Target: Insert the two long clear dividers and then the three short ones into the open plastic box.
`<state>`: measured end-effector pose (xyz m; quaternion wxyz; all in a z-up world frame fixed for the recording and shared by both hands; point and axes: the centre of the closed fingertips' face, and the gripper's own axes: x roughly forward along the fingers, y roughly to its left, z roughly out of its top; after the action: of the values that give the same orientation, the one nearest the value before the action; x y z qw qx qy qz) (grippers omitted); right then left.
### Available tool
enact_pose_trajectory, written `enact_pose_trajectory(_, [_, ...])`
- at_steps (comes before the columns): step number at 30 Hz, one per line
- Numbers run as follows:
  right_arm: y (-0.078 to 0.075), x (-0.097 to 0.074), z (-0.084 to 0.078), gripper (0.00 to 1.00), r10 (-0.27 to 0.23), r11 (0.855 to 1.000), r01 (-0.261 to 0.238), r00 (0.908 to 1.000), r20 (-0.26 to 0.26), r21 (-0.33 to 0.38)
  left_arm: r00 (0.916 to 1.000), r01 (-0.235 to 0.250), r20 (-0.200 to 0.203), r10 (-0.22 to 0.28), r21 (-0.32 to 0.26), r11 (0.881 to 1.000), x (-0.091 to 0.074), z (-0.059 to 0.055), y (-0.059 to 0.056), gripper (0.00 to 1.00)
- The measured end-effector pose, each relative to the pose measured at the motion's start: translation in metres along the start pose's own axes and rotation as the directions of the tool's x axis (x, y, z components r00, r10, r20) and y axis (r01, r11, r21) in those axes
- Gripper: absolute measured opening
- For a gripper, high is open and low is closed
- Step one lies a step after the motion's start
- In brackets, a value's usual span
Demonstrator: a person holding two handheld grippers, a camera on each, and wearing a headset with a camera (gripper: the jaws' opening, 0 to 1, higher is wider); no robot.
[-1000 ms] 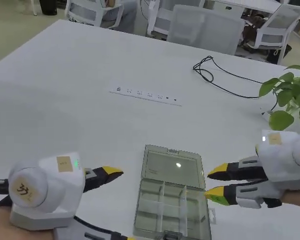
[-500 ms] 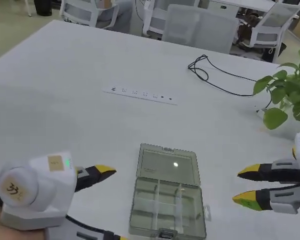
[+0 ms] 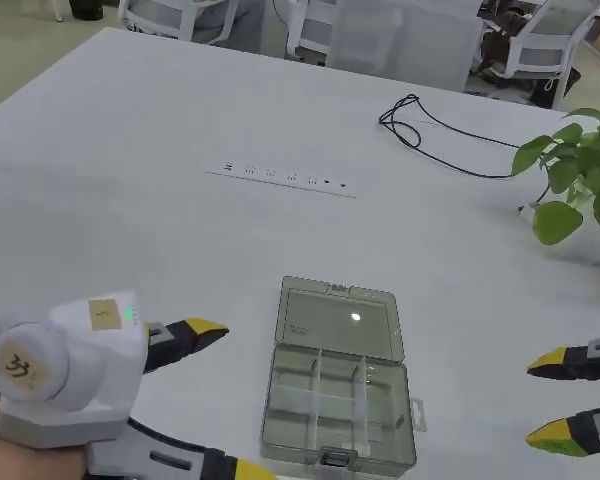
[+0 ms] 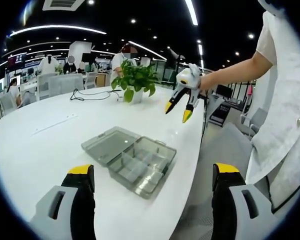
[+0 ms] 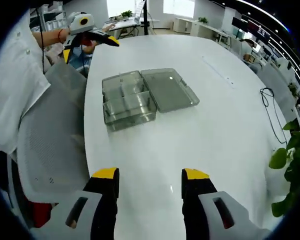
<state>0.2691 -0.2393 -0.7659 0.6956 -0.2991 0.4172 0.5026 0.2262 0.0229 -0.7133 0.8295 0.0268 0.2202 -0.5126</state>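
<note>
Left tool (image 5: 89,49): rounded white housing; tan round cap (image 3: 25,370) marked "33"; tan square sticker (image 3: 104,316); small green light (image 3: 128,315); black jaws with yellow tips.
Right tool (image 4: 177,113): white housing; matching black jaws, yellow-tipped.
Clothing: white short-sleeved shirt (image 4: 285,100), light buttons (image 4: 298,121) down the front.

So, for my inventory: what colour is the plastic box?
Plastic box: translucent smoky grey, clearest in the right gripper view.

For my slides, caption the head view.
Open plastic box, dividers seated, on the table between open left gripper and open right gripper.
</note>
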Motion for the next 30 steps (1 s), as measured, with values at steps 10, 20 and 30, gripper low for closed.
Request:
enact_pose_trajectory(10, [-0.005, 0.019, -0.048, 0.53, 0.037, 0.996, -0.05, 0.9861, -0.162, -0.076, 0.9999, -0.01, -0.01, 0.01, -0.013, 1.0, 0.0, -0.003, 0.005, 1.0])
enact_pose_trajectory(20, [-0.018, 0.037, -0.077, 0.5, 0.035, 0.988, -0.072, 0.967, -0.252, -0.137, 0.9997, -0.015, -0.02, 0.015, -0.02, 1.0, -0.001, -0.005, 0.007, 1.0])
enact_pose_trajectory(30, [-0.017, 0.045, -0.081, 0.47, 0.029, 0.986, -0.074, 0.9601, -0.278, -0.152, 0.9996, -0.017, -0.024, 0.016, -0.025, 1.0, -0.001, -0.005, 0.008, 1.0])
